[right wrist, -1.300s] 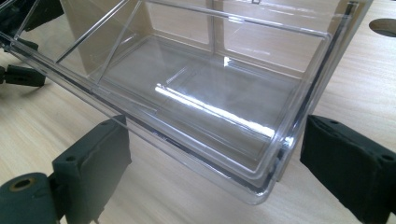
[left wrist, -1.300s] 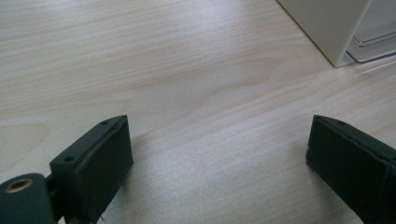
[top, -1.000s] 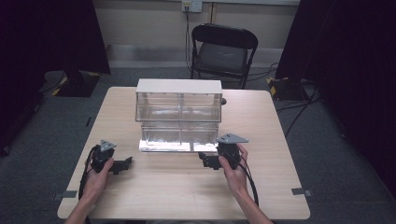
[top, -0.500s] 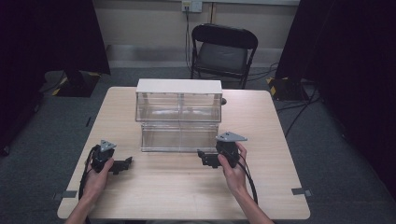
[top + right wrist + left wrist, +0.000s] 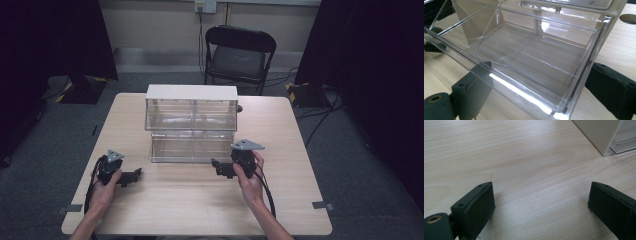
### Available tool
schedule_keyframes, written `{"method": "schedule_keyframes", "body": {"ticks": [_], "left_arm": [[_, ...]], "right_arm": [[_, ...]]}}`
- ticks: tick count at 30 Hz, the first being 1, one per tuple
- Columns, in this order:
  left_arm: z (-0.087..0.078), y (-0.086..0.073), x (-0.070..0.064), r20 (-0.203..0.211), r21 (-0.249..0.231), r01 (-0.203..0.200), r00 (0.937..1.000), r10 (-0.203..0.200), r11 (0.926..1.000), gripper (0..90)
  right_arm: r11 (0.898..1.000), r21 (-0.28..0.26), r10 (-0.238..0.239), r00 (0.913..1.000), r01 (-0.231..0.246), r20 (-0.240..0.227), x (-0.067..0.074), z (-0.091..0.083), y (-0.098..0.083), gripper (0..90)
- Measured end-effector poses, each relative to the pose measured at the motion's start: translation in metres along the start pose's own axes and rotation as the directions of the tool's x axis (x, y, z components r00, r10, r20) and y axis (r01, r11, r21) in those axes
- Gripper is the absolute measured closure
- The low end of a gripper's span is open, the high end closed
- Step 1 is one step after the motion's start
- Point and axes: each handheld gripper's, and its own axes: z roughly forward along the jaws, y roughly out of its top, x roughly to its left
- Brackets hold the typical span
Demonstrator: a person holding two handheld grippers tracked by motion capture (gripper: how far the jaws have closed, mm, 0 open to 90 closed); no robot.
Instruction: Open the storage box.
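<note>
A clear plastic drawer cabinet (image 5: 191,111) with a white top stands on the light wooden table (image 5: 280,200), at the middle of its far half. Its lower drawer (image 5: 192,149) is pulled out toward the person and projects from the cabinet front; the upper tier is pushed in.

The right gripper (image 5: 218,167) lies in the person's right hand (image 5: 247,176), at the right front corner of the pulled-out drawer, with the grey three-cornered plate on top. In the right gripper view, the drawer (image 5: 529,65) sits between the two black jaws: its clear front wall crosses the view from lower right to upper left, one jaw stands behind that wall at the lower left, and the other stands outside the drawer's corner at the right. The jaws are spread wide. Contact between the pads and the plastic cannot be determined. The drawer interior holds clear dividers and no contents are visible.

The left gripper (image 5: 134,176) is held in the left hand (image 5: 103,186), resting low over the table near its left front area, well apart from the drawer. In the left gripper view, its jaws are spread wide over bare wood (image 5: 524,170) with nothing between them; a corner of the cabinet's white side wall (image 5: 599,135) shows at the upper right.

A black folding chair (image 5: 239,52) stands beyond the far edge of the table.
</note>
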Motion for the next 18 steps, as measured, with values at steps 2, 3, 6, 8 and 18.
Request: {"method": "schedule_keyframes", "body": {"ticks": [2,3,6,8,18], "left_arm": [[0.0,0.0,0.0,0.0,0.0,0.0,1.0,0.0,1.0,6.5],[0.0,0.0,0.0,0.0,0.0,0.0,1.0,0.0,1.0,6.5],[0.0,0.0,-0.0001,0.0,0.0,0.0,1.0,0.0,1.0,6.5],[0.0,0.0,0.0001,0.001,0.0,-0.002,1.0,0.002,1.0,6.5],[0.0,0.0,0.0002,0.001,0.0,-0.001,1.0,0.001,1.0,6.5]], "right_arm": [[1.0,-0.001,-0.001,1.0,0.001,-0.001,-0.0001,0.0,0.0005,7.4],[1.0,0.001,0.001,1.0,-0.001,-0.002,-0.0001,-0.0002,0.0008,7.4],[1.0,-0.003,0.002,1.0,-0.002,0.002,-0.0003,0.0004,0.0018,7.4],[1.0,-0.003,0.008,1.0,-0.008,0.003,-0.0002,0.0004,0.0027,7.3],[1.0,0.002,0.017,0.9998,-0.017,-0.003,-0.0011,0.0002,0.0053,7.0]]}}
